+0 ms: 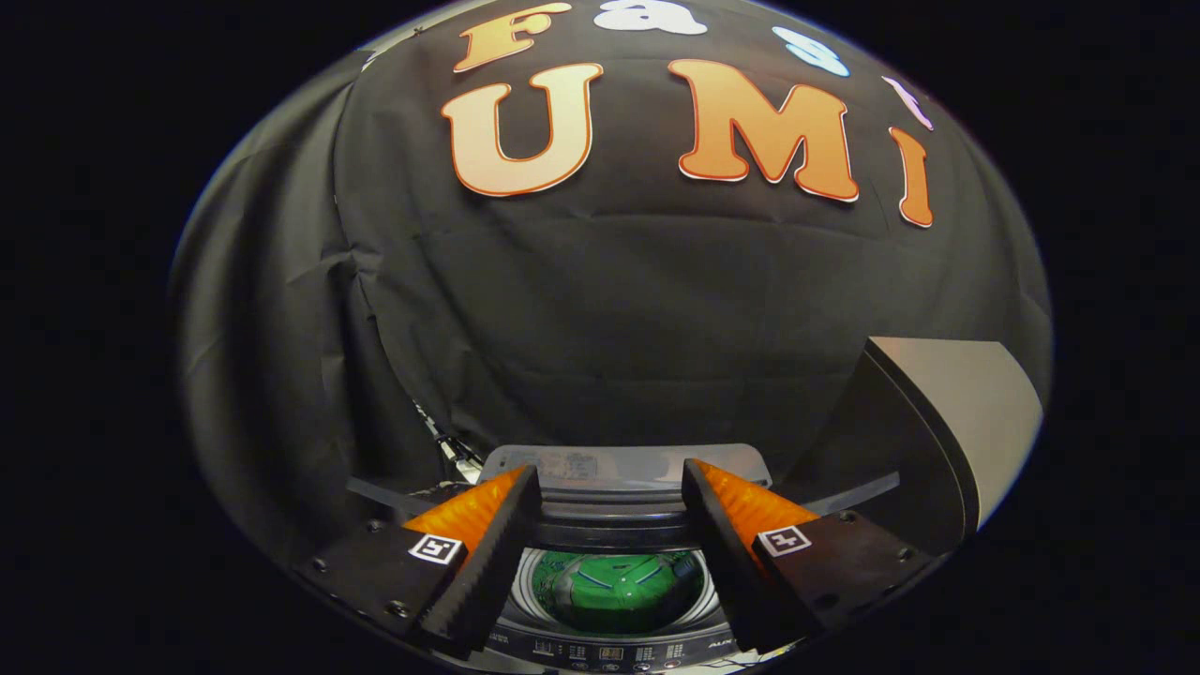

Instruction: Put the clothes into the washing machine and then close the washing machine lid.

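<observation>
Your claw [611, 483] hangs above the washing machine [614, 647], its fingers spread wide and gripping nothing. Between the fingers you look down into the open drum [619, 589], where the green clothes [630, 592] already lie. Just beyond the fingertips, the raised lid [623, 466] stands at the machine's rear. A grey panel [966, 412] rises to the right.

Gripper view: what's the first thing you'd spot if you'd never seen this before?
Probably the green clothes down in the washing machine drum, showing between the open gripper jaws, which hold nothing. Next, the raised washing machine lid standing just beyond the jaws. A pale slanted panel sits off to the right against the black cloth wall.
</observation>
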The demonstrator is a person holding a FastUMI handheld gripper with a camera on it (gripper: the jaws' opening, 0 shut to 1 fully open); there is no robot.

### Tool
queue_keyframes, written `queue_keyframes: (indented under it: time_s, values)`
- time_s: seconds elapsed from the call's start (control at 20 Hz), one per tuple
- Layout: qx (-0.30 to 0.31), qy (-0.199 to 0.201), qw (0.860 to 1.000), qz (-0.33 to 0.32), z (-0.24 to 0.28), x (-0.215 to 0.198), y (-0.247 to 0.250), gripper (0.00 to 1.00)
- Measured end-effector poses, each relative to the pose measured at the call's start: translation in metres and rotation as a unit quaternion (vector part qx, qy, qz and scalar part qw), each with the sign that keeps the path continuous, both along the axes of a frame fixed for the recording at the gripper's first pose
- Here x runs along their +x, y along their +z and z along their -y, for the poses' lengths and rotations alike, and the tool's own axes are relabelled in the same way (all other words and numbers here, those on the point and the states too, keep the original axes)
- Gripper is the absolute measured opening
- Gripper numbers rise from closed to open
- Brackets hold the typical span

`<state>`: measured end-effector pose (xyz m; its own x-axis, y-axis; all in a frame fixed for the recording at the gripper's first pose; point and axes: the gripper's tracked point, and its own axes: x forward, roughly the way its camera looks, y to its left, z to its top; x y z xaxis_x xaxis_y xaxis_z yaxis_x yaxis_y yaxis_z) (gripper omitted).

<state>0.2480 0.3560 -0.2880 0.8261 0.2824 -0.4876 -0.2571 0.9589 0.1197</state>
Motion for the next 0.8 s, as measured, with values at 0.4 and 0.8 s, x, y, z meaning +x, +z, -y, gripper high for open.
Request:
queue_keyframes:
  time_s: [0.4, 0.8]
  values:
    - [-0.028, 0.024, 0.997, -0.072, -0.007, -0.026, -0.073, 0.99]
    - [-0.014, 0.033, 0.997, -0.065, -0.005, -0.037, -0.049, 0.99]
